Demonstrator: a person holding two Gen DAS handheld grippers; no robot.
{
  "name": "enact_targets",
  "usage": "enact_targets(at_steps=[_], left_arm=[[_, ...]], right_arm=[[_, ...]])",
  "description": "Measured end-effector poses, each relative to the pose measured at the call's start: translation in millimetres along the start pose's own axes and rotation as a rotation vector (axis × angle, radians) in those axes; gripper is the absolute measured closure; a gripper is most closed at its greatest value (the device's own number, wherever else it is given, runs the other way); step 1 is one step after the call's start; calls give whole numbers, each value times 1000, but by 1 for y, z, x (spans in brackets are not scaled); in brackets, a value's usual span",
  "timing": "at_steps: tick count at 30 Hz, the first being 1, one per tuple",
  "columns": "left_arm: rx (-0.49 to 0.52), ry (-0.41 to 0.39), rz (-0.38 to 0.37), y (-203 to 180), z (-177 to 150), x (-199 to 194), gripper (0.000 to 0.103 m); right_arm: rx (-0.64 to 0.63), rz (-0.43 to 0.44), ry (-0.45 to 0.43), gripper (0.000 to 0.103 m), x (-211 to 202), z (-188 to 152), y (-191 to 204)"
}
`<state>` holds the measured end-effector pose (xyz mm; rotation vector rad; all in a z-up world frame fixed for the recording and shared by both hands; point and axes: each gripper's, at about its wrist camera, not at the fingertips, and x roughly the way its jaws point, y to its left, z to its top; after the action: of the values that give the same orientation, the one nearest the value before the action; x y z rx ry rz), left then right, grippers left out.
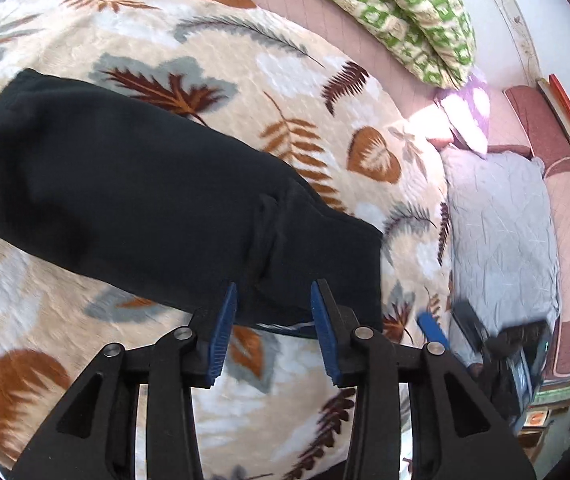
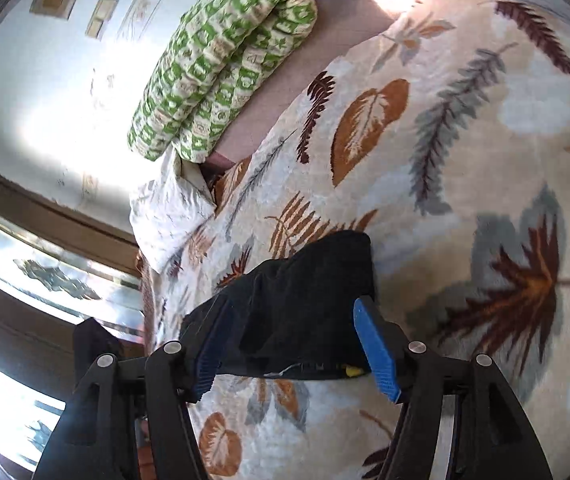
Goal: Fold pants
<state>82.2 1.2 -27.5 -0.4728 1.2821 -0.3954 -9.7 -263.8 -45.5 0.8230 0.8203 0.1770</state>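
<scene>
- The black pants (image 1: 133,184) lie on a plush cream blanket (image 1: 293,92) printed with brown, rust and grey leaves, which covers most of the bed.
- In the left wrist view they stretch from the far left down to the near middle, where 1 end lies just ahead of the left gripper (image 1: 274,330).
- That gripper's 2 blue-padded fingers (image 1: 221,336) are spread apart, with nothing between them but blanket and the edge of the cloth.
- The right gripper (image 2: 297,346) also has its fingers wide apart; a bunched end of the pants sits in the gap, not pinched.
- A rolled green-and-cream quilt (image 2: 225,60) lies at the far side on a pink mattress cover (image 1: 349,20), beside a pale wall (image 2: 45,80).
- A grey pillow (image 1: 501,232) rests at the right; a white crumpled cloth (image 2: 165,216) lies near the quilt.
- Bright daylight comes through a window (image 2: 25,272) at the left.
</scene>
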Motion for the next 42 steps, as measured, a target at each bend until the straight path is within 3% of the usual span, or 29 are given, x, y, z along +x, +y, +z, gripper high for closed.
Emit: enact_targets(at_steps=[3, 6, 11, 18, 27, 29, 31, 34, 39, 42], left_arm=[[-39, 40, -19, -15, -1, 19, 67], [-84, 83, -31, -25, 2, 41, 67], [-89, 90, 25, -31, -1, 66, 67], [-137, 67, -19, -23, -32, 51, 67], [-249, 71, -41, -35, -40, 83, 67], [-264, 56, -41, -37, -39, 84, 67], [-270, 49, -39, -39, -36, 86, 67], [-287, 98, -44, -42, -33, 100, 68], [-187, 51, 35, -58, -47, 104, 68], [-127, 26, 55, -63, -51, 106, 68]], right_arm=[[-107, -127, 66, 38, 36, 24, 7], [-180, -175, 132, 39, 57, 23, 3], [-326, -269, 198, 41, 75, 18, -4], [-228, -101, 263, 39, 87, 34, -12], [-109, -41, 282, 39, 95, 42, -28], [-116, -40, 308, 42, 99, 43, -30], [-155, -68, 315, 62, 101, 42, -29], [-232, -98, 319, 79, 97, 44, -26], [-385, -209, 357, 80, 101, 41, -24], [-433, -229, 345, 79, 106, 37, -23]])
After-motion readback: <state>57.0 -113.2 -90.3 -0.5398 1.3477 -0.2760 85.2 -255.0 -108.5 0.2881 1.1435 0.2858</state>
